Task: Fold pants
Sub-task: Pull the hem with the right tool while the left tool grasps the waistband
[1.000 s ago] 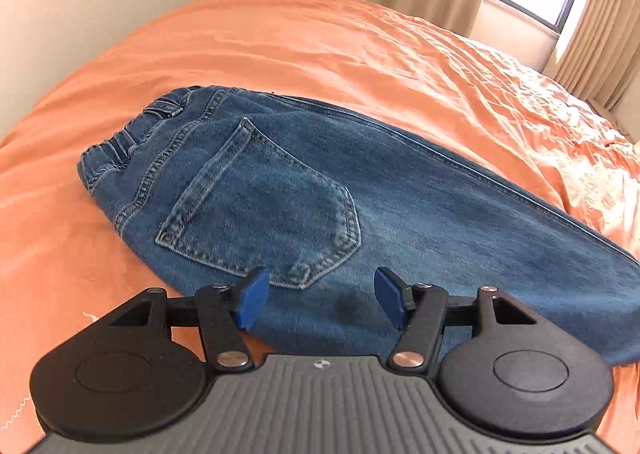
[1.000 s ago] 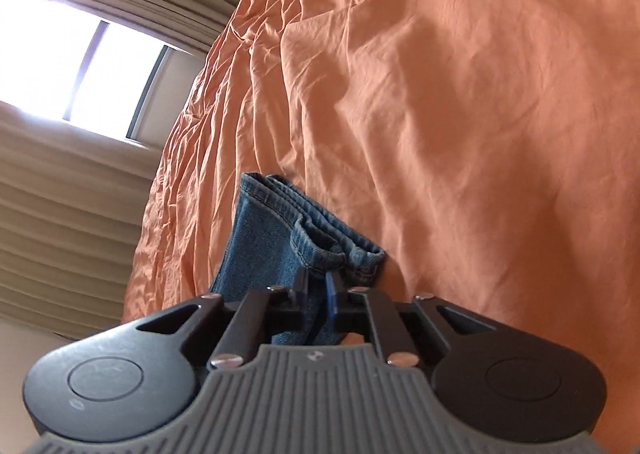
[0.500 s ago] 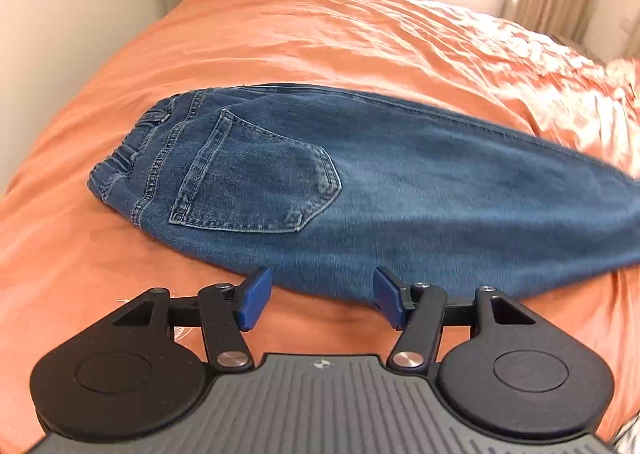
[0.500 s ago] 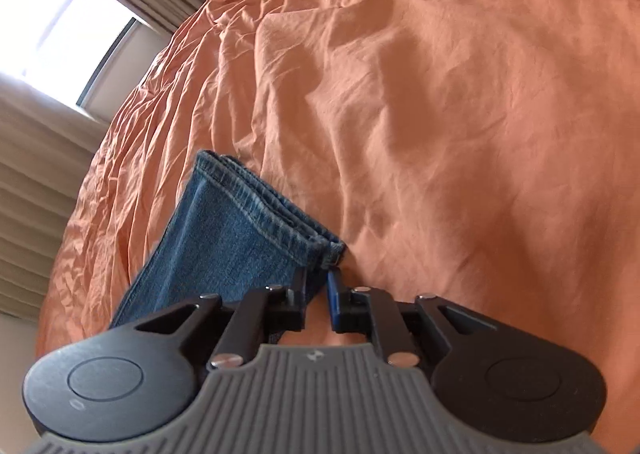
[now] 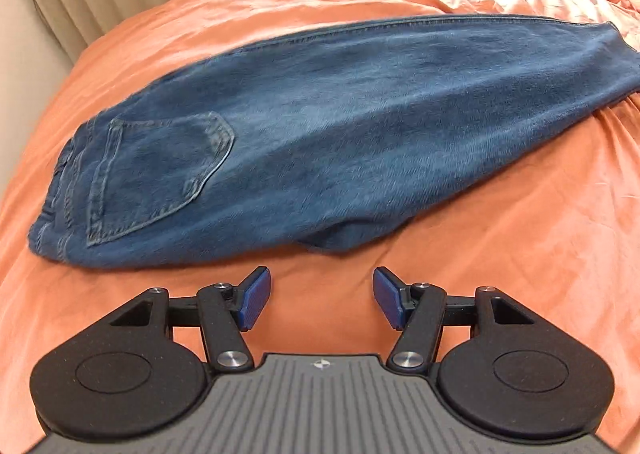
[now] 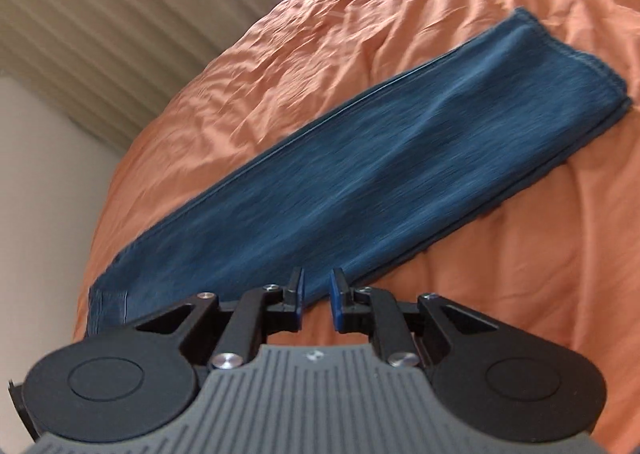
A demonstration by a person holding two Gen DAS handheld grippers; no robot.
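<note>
The right gripper [image 6: 317,304] has let go of the hem and stands slightly open, empty; the left gripper [image 5: 318,304] hangs wide open. The jeans [image 5: 320,126] probably lie halved lengthwise on the bed [image 5: 500,254], ready for the crosswise fold.

Blue denim pants [image 5: 320,142], orange bedsheet [image 5: 520,254], beige curtain [image 6: 100,34]
</note>
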